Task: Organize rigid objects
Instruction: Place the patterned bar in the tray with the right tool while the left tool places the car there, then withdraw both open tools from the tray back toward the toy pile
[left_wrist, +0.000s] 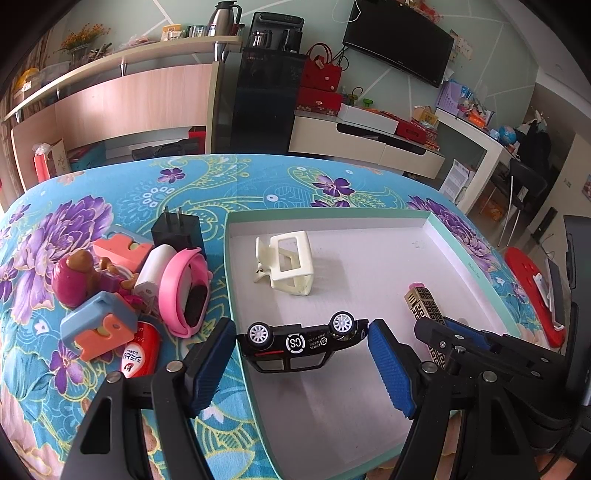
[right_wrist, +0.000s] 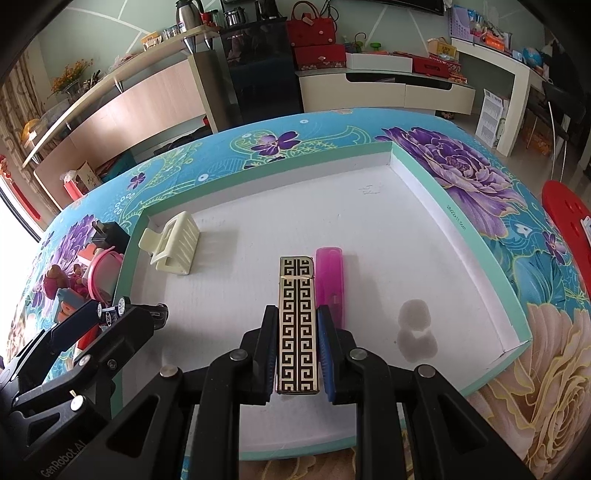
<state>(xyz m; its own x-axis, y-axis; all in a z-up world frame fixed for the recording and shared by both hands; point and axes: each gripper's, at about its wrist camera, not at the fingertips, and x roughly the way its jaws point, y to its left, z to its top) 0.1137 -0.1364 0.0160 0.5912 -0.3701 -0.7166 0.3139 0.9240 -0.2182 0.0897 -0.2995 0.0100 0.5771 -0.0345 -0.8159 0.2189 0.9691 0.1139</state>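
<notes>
Clamped between the right gripper's pads, a gold-and-black patterned lighter sits low over the white tray, beside a pink lighter. Left gripper gapes around an overturned black toy car, its pads apart from the car.

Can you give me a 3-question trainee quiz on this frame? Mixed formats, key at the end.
1. True or false: the right gripper is shut on the patterned lighter.
2. Which item lies between the left gripper's open jaws? A) hair clip B) toy car C) pink band
3. Fill in: the hair clip sits inside the white ____.

Key:
1. True. Both pads press its sides.
2. B. The toy car lies on its side in the tray, with neither pad seen pressing on it.
3. tray
</notes>
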